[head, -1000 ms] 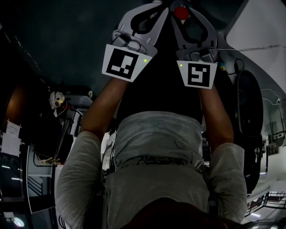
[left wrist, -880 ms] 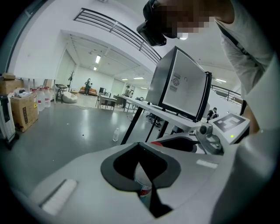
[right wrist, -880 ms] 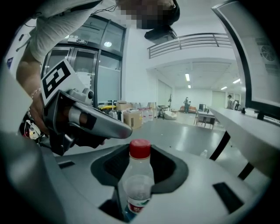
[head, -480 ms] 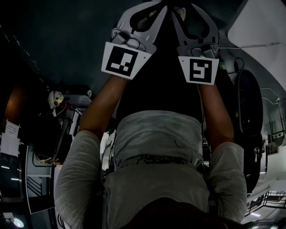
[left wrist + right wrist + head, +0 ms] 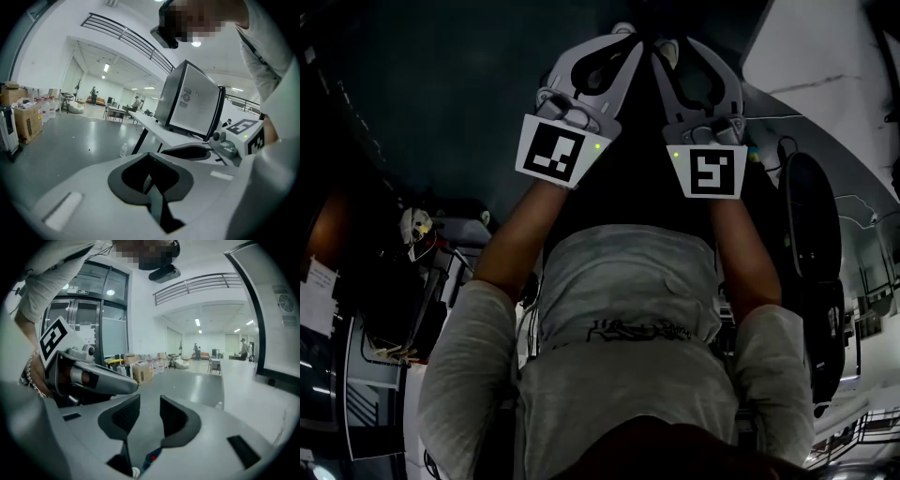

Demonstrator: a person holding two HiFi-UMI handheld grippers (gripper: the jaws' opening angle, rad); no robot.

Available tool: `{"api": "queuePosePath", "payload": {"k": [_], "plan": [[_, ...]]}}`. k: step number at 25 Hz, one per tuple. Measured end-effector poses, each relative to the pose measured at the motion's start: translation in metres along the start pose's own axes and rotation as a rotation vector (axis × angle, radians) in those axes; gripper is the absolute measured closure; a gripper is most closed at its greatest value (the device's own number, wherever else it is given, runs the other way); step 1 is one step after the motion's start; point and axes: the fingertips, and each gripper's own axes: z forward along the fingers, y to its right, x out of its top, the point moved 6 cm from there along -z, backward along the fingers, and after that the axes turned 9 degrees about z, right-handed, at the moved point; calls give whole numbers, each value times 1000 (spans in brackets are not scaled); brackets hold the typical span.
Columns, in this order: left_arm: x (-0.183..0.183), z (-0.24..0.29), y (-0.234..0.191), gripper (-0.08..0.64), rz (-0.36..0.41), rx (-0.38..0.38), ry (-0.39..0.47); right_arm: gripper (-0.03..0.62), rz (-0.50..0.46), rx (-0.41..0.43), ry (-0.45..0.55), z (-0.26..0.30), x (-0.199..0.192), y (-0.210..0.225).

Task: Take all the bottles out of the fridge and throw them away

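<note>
The grey left gripper (image 5: pixel 149 161) is pressed together and empty, and the grey right gripper (image 5: pixel 150 404) is spread, its jaws just narrowing on nothing, so they are seemingly either bound for the silver box-shaped fridge (image 5: pixel 192 101) or fresh from a drop.

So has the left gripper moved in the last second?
Cannot tell. The left gripper sits lower in the head view, but the small white object at left dropped about as much, so the camera shifted; against it, no clear move.
</note>
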Motion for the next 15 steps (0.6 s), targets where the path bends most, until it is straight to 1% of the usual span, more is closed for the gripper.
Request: {"api": "queuePosePath", "payload": {"k": [7,11,15], "plan": [[43,-15,13,551,5,2,24,471,4,-1,35,-21,55,10],[74,-21,15,551,22,4,52,482,0,-5,33,-35,84,15],[104,-27,20,551,30,6,75,488,-2,-6,56,-48,110,16]]}}
